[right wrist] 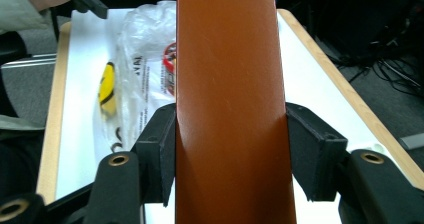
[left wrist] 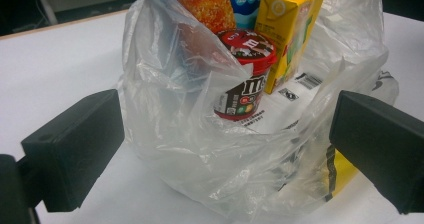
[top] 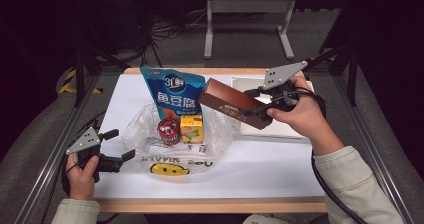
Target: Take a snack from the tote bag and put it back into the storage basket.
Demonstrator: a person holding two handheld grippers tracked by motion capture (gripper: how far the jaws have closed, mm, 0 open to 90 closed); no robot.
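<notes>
- The right gripper has a long brown box clamped between its 2 jaws, pads pressed flat on both sides of it, plain to see in the right gripper view.
- That brown box hangs tilted in the air, its far end reaching over the rim of the clear plastic bag at mid-table.
- Inside the bag: a blue snack pouch standing tall at the back, a red-lidded candy cup and a yellow drink carton side by side in front of it.
- The left gripper sits low at the bag's left side, jaws spread wide, nothing held.
- In the left gripper view the crumpled bag bulges between the 2 pads, which stand clear of it; the candy cup and drink carton show through the plastic.
- A yellow smiley face is printed on the bag's near side, on the white table.
</notes>
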